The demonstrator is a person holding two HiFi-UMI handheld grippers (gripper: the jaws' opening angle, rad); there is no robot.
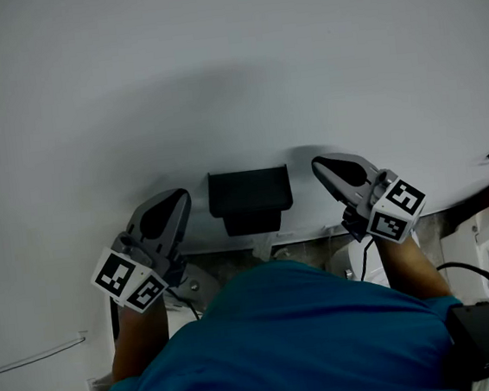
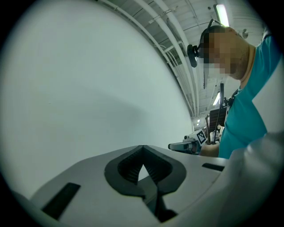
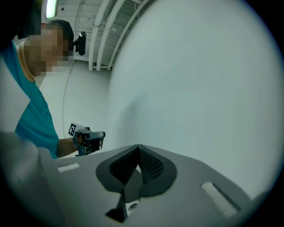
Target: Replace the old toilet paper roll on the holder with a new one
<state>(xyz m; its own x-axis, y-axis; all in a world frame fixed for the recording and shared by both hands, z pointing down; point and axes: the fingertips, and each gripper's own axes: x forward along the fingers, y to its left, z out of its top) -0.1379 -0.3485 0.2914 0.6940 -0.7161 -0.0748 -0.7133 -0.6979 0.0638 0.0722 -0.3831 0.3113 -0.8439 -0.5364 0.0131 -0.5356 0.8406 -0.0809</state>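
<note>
One wall (image 1: 213, 63): pale and bare, it fills most of the head view.
Shirt (image 1: 285, 333): teal; the person's body covers whatever lies below the holder.
Holder (image 1: 249, 191): black, fixed to the wall, midway between the two tongs and apart from both.
Left tongs (image 1: 179, 197): pressed together with nothing between them, held level, pointing toward the wall left of the holder.
Right tongs (image 1: 319, 165): likewise pressed together and empty, level, right of the holder.
Roll: none shows in any view; seen from above, the holder's top hides whether one hangs on it.
Stage: this fits an old roll waiting under the holder, or a new one already hung there.
Care: any reach under the holder, I judge, wants the tongs spread beforehand. The squeeze should be light, since soft paper dents easily.
</note>
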